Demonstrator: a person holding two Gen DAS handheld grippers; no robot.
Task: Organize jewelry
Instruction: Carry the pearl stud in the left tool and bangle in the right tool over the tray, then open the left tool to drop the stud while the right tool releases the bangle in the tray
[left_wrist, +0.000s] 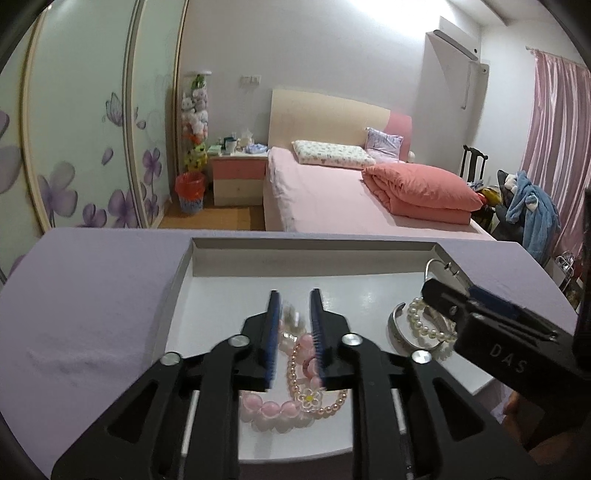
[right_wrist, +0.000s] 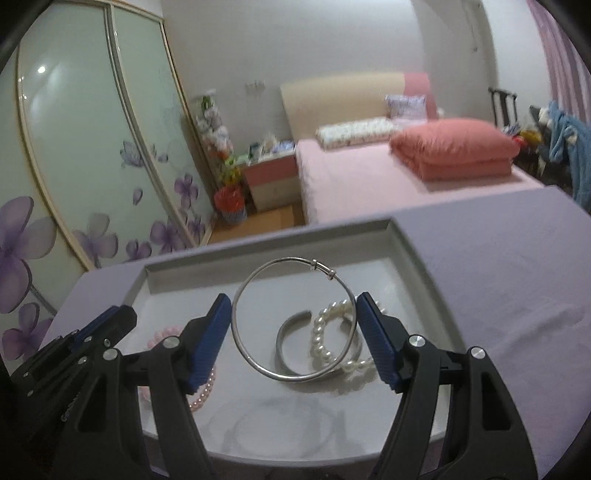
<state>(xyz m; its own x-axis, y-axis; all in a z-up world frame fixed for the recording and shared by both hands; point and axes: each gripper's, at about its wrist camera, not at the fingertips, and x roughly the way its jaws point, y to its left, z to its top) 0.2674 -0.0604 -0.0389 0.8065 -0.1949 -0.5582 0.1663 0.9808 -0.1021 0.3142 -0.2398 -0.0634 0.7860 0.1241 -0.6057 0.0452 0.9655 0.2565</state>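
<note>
A white tray sits on a lilac-covered table. My left gripper is low over the tray's left part, jaws a narrow gap apart around pink bead bracelets and a small-pearl bracelet with a flower charm; whether the pads press on them I cannot tell. My right gripper is shut on a thin silver bangle, held across its width and lifted above the tray. Under it lie a silver cuff and a white pearl bracelet. They also show in the left wrist view: cuff, pearls.
The lilac cloth covers the table around the tray. Behind are a pink bed, a nightstand, a flowered wardrobe and a chair with blue clothes.
</note>
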